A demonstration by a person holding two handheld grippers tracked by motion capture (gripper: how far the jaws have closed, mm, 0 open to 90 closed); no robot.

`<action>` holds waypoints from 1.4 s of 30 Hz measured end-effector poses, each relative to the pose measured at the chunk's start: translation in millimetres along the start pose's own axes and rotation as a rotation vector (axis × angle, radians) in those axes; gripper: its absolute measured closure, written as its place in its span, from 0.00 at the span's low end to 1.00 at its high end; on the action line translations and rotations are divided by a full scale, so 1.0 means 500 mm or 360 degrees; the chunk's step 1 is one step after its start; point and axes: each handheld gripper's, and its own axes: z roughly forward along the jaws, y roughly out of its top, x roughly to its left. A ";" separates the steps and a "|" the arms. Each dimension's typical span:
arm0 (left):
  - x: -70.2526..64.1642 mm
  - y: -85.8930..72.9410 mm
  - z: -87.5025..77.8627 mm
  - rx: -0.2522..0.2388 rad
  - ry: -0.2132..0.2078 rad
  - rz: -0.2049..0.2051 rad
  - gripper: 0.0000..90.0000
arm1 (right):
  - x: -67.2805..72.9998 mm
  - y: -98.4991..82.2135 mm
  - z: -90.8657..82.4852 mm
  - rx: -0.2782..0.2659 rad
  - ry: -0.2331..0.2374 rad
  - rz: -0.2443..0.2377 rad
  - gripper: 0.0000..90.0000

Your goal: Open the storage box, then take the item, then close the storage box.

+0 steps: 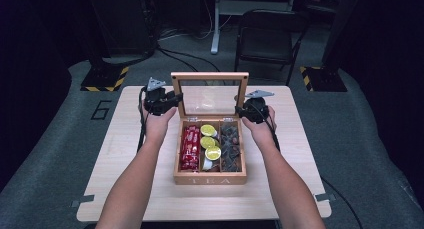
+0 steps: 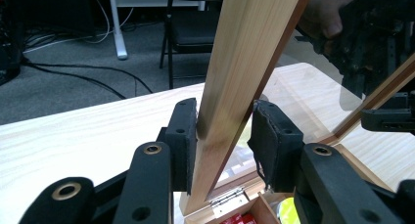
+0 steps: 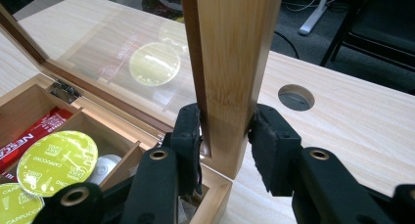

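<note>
Tongs on both hands are clamped on the glass-paned lid [image 1: 210,91] of the wooden tea box [image 1: 210,178]: left tongs [image 2: 222,136] pinch the lid's left frame post low down, near the hinge [image 2: 226,197]; right tongs [image 3: 225,131] pinch the right frame post just above the box's rear corner, both pads pressed flat on the wood. Lid stands roughly upright at the back of the box, which sits mid-table [image 1: 125,159] with its "TEA" face toward the person. Judgement: a symmetric two-sided hold keeps the hinged frame from twisting and lets it swing evenly; gripping the wooden posts, not the pane, avoids slipping on glass. Low grip near the hinges gives little leverage, so motion should stay slow. Compartments open to view: red sachets [image 1: 190,146] left, yellow-green capsules [image 1: 208,141] centre, dark pieces [image 1: 231,146] right. Contents sit below the rim, so the lid should clear them if lowered.
</note>
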 end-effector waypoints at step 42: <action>0.000 -0.015 0.006 0.0013 -0.0047 -0.0001 0.55 | -0.002 0.013 0.007 0.0057 -0.0018 0.0056 0.72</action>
